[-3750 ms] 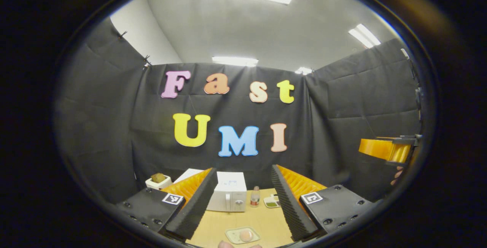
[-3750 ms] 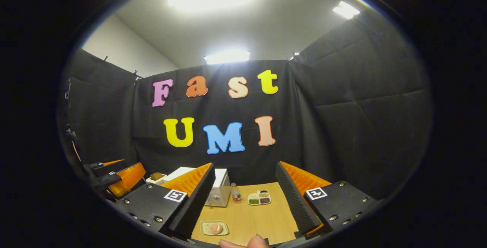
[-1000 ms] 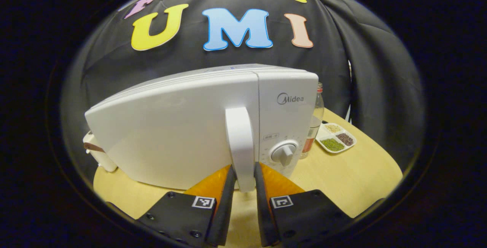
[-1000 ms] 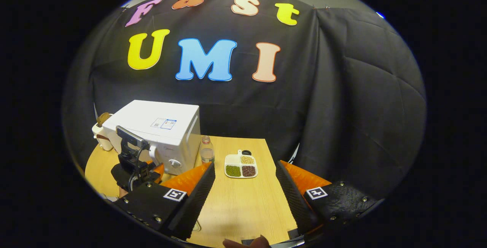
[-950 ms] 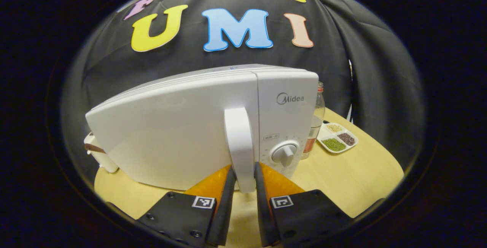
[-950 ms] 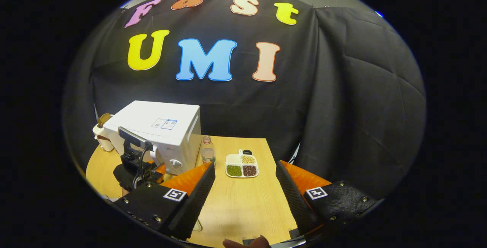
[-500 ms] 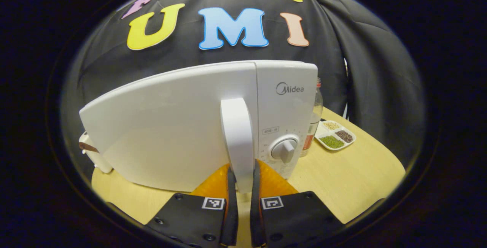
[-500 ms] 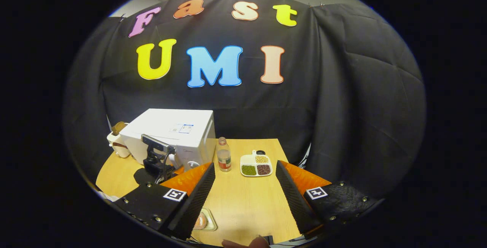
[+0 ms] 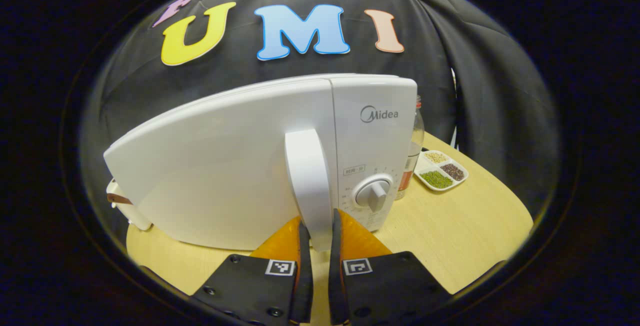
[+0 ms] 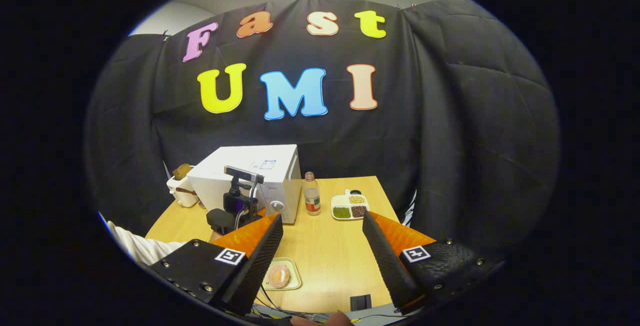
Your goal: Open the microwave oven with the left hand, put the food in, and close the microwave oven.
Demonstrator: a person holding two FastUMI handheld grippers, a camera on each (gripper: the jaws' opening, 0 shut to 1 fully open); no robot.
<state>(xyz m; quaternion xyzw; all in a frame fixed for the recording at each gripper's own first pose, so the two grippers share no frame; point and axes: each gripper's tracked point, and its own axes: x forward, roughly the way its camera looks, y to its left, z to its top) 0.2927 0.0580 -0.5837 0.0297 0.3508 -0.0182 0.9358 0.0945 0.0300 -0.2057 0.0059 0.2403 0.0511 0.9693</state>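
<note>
So the left tool [image 9: 316,243] had squeezed in from a loose straddle and was clamped on the microwave [image 9: 260,166] door handle [image 9: 309,186]; door looked ready to pull. Right tool [image 10: 322,246] hung wide over the bench [image 10: 330,261], food [image 10: 278,275] on its little tray below.

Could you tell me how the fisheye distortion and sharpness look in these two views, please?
Left gripper view: the microwave bulges, its top edge bowed into a curve; the handle and dial look sharp, lighting even. Right gripper view: the table and microwave sit small and fairly crisp; the food tray is clear.
</note>
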